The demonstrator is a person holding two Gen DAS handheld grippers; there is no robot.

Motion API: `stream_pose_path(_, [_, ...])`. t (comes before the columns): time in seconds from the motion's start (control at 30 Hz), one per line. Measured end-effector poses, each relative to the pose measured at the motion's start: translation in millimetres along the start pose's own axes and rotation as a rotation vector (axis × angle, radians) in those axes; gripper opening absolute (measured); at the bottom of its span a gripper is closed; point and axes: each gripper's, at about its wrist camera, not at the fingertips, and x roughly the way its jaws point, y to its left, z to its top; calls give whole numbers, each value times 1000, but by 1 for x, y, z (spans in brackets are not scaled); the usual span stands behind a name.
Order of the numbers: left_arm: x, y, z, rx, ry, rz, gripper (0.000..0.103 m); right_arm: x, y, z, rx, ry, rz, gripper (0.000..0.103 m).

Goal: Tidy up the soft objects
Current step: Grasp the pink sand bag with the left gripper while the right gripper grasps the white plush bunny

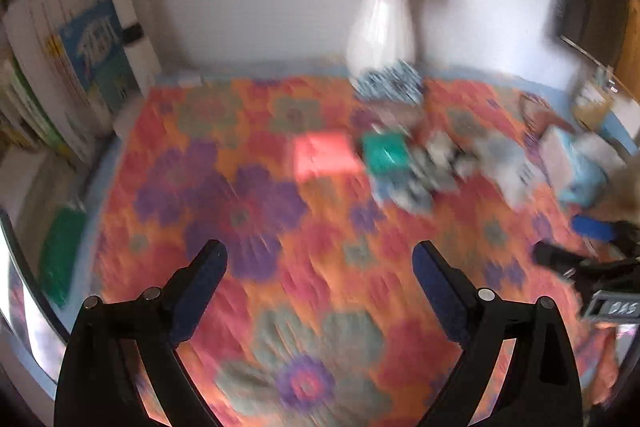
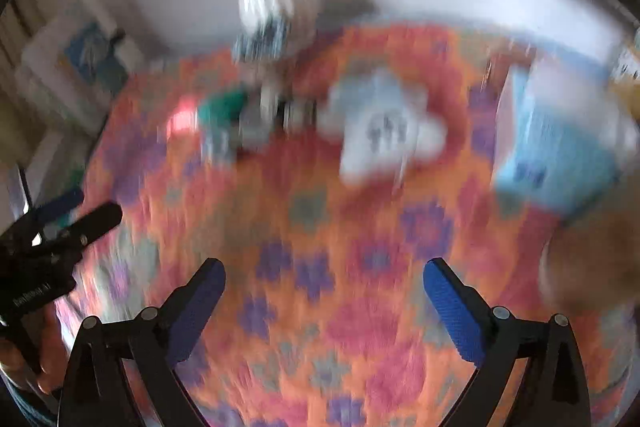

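Note:
Both views are blurred by motion. A row of soft items lies across the far middle of the flowered cloth: a pink folded piece [image 1: 325, 155] [image 2: 183, 119], a teal one [image 1: 386, 151] [image 2: 222, 109], a grey-and-black patterned bundle [image 1: 434, 167] [image 2: 276, 115] and a white cloud-shaped cushion [image 2: 384, 129] [image 1: 504, 163]. My left gripper [image 1: 320, 259] is open and empty, hovering over the cloth well short of them. My right gripper [image 2: 324, 275] is open and empty too. Each gripper shows at the edge of the other's view.
A white vase [image 1: 380, 31] of blue flowers stands at the back by the wall. Books and folders [image 1: 80, 67] lean at the left. A light blue box [image 2: 560, 143] [image 1: 576, 167] sits at the right, with small containers [image 1: 592, 103] behind it.

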Motion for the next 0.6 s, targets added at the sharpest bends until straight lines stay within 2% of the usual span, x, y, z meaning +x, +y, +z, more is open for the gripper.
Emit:
stream_pose_path(0.07, [13, 8, 18, -17, 4, 31, 94, -1, -1, 19, -8, -63, -49, 99])
stream_pose_path(0.13, [31, 18, 33, -55, -7, 45, 93, 10, -5, 34, 6, -84, -94, 99])
stream_pose_path(0.23, [56, 26, 43, -91, -1, 20, 93, 38, -18, 46, 43, -83, -106, 99])
stream_pose_path(0.4, [98, 32, 49, -118, 30, -33, 92, 75, -30, 46, 62, -87, -123, 100])
stream_pose_path(0.43, [102, 31, 47, -120, 29, -70, 92, 74, -30, 45, 56, -102, -124, 98])
stream_pose_path(0.5, [104, 27, 41, -114, 24, -127, 91, 68, -25, 43, 32, -144, -90, 83])
stream_pose_path(0.53, [103, 24, 38, -102, 21, -153, 87, 67, -23, 42, 26, -149, -94, 77])
stream_pose_path(0.6, [99, 13, 31, -39, 35, -189, 80, 68, -19, 41, 8, -147, -109, 72])
